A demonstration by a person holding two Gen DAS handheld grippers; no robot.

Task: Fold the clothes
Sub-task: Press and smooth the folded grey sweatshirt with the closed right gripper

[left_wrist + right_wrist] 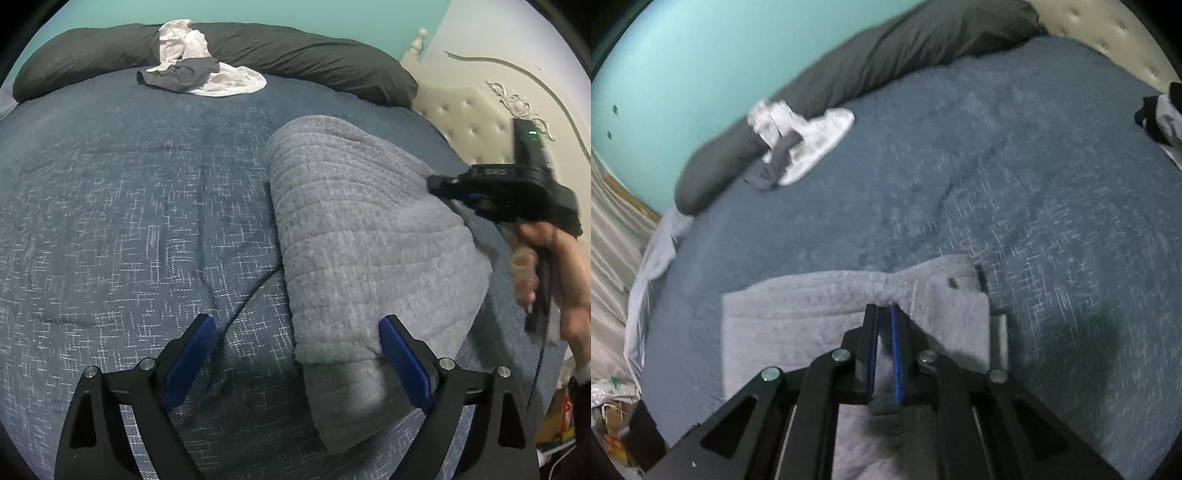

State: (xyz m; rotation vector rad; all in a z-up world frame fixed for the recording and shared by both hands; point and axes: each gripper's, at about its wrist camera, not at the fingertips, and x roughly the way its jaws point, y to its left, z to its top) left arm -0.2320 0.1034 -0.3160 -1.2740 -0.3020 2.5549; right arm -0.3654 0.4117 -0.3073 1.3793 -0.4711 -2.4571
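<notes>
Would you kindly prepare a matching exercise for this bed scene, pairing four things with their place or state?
Things:
1. left gripper
2. right gripper
3. grey towel
4. white and dark clothes

Places or states:
A. heaped at the far side of the bed, against the dark pillow
B. lying folded on the blue bedspread
C. jaws wide apart, nothing pressed between them
D. jaws pinched on a fold of grey fabric

Pairs: 1-C, 2-D, 3-B, 4-A
</notes>
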